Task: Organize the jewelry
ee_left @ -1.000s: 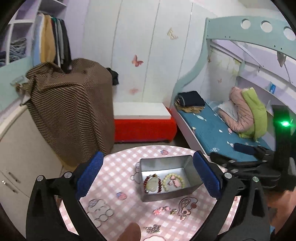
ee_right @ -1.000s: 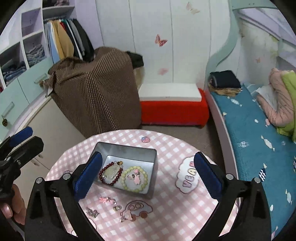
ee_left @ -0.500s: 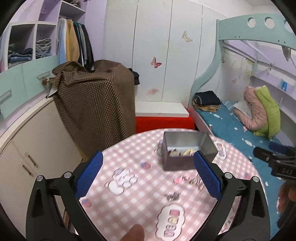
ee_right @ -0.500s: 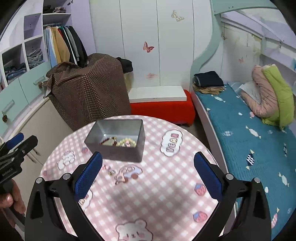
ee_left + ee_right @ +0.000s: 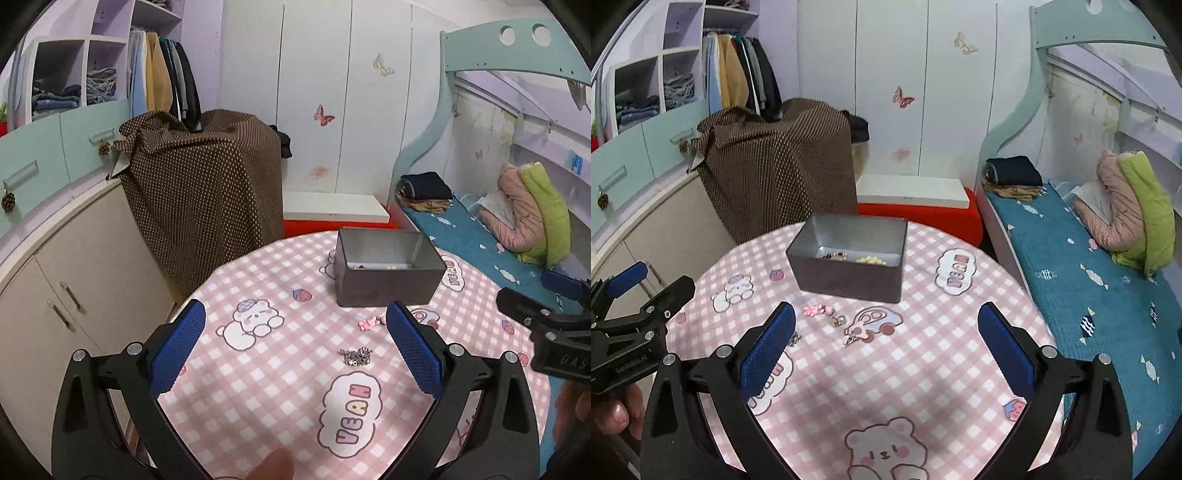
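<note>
A grey metal tin (image 5: pixel 849 254) stands on the round pink checked table (image 5: pixel 923 369), with bracelets lying inside it. The same tin (image 5: pixel 384 269) shows in the left wrist view. Loose on the cloth in front of the tin lie a pink charm (image 5: pixel 814 309), a small metal piece (image 5: pixel 837 320) and a pink pendant (image 5: pixel 857 332). A silver chain (image 5: pixel 355 355) and a pink charm (image 5: pixel 369 322) lie between the tin and my left gripper (image 5: pixel 295 350). Both the left gripper and my right gripper (image 5: pixel 886 347) are open, empty and held back from the tin.
A brown dotted cloth covers a box (image 5: pixel 207 192) behind the table. A red bench (image 5: pixel 923 218) with a white top stands beyond it. A bed (image 5: pixel 1089 288) runs along the right, cupboards (image 5: pixel 66 273) along the left.
Both grippers have pulled back and lowered away from the tin, so it looks farther off and more of the near table shows. Both stay open.
</note>
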Demonstrator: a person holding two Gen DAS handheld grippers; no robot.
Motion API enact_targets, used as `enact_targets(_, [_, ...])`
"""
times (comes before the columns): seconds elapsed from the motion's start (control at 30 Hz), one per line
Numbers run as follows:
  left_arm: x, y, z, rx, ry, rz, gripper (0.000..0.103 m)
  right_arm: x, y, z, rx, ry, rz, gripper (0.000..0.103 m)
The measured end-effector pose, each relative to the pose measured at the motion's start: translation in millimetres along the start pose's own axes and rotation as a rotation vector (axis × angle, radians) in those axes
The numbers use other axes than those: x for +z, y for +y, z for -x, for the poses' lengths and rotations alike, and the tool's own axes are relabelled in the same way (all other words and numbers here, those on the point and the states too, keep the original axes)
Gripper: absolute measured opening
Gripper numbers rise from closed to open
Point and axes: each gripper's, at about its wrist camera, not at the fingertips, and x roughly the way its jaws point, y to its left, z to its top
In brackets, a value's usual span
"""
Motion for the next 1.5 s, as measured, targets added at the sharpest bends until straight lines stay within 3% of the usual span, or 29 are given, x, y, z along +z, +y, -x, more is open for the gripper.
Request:
enact_targets(0.33, [-24.4, -6.7, -41.5, -0.042, 0.090, -0.021, 0.098, -9.7, 3.2, -28.2, -0.015, 0.069, 0.003, 0.095])
enact_targets(0.6, [-41.5, -29.3, -94.6, -0.104, 0.228, -0.091, 0.098, -16.3, -5.6, -48.3, -0.032, 0.119, -0.012, 0.095])
enact_targets(0.93, [-45.1, -33.6, -121.1, -0.127, 0.276, -0.080, 0.095, -19.5, -14.7, -60.6, -0.019, 0.148, -0.038, 0.095])
enact_targets(1.0, [-47.8, -35.8, -127.1, -0.136, 0.314, -0.095, 0.066, -19.1, -14.4, -61.1, -0.020, 0.149, -0.037, 0.095])
enact_targets(1.17, [-49.4, -37.8, -126.1, -0.141, 0.316, -0.110, 0.063, -19.4, -14.7, -65.4, -0.007, 0.160, -0.041, 0.095])
enact_targets(1.23, [-49.5, -37.4, -124.9, -0.154, 0.319, -0.110, 0.057, -19.7, -13.1, -67.9, -0.001, 0.168, -0.040, 0.095])
enact_targets(1.3, [-49.2, -39.4, -122.7, -0.185, 0.323, -0.112, 0.038, -20.4, -11.3, -70.1, 0.006, 0.172, -0.039, 0.095])
enact_targets(1.4, [-48.7, -43.2, -120.7, -0.232, 0.337, -0.113, 0.020, -22.4, -8.5, -75.7, 0.019, 0.189, -0.036, 0.095])
enact_targets(1.5, [-48.3, -39.7, -118.6, -0.250, 0.340, -0.088, 0.016, -24.7, -5.6, -82.7, 0.027, 0.209, -0.029, 0.095])
